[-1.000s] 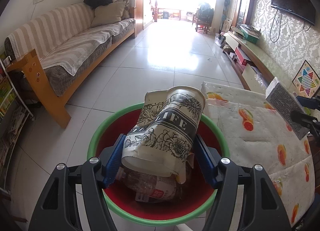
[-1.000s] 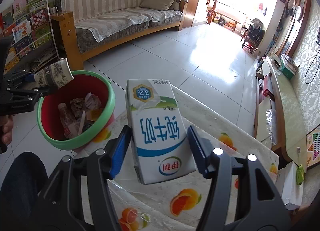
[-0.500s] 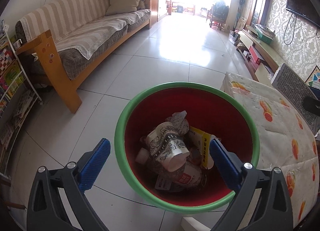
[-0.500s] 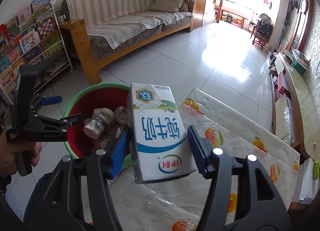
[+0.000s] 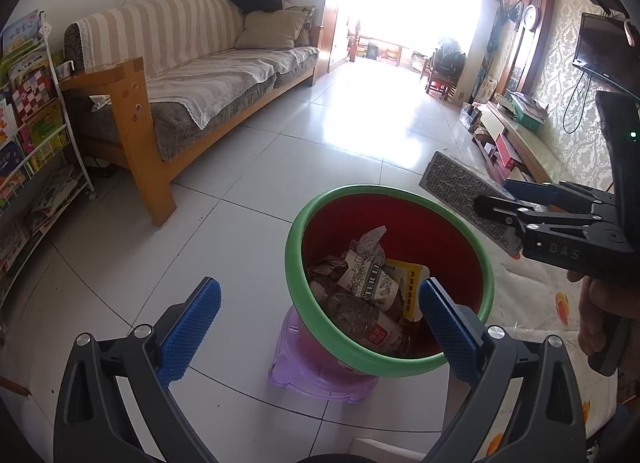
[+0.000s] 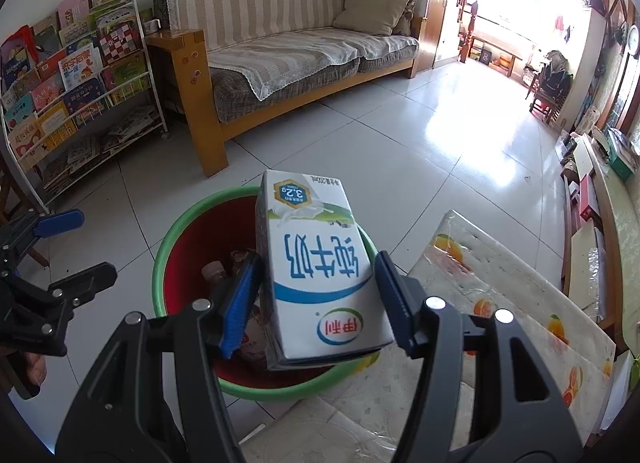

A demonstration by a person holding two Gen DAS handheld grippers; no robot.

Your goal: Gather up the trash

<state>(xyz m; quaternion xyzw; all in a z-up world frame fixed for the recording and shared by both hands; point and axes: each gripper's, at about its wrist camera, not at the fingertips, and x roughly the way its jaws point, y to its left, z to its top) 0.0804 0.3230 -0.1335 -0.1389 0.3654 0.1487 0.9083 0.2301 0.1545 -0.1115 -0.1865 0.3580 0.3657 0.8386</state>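
carton [image 6: 320, 279] hangs right over the bin [image 6: 168, 251], pinched in the right claw [image 6: 316, 299]. left claw [image 5: 316, 327] spread wide, empty, beside the rim. drop step looks next: right claw needs to let go.

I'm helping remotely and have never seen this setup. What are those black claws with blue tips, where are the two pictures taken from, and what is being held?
No robot here: a person holds a hand-operated gripper in each hand, each carrying a wide-angle camera that looks along its two blue-padded fingers. In the left camera's picture, the left gripper is open and empty; its jaws have just been opening. Below it, the red bin with a green rim stands on a purple stool and holds a printed paper cup, a plastic bottle and other litter. In the right camera's picture, the right gripper clamps a milk carton above that bin. The fruit-patterned cloth beside the bin covers a table.
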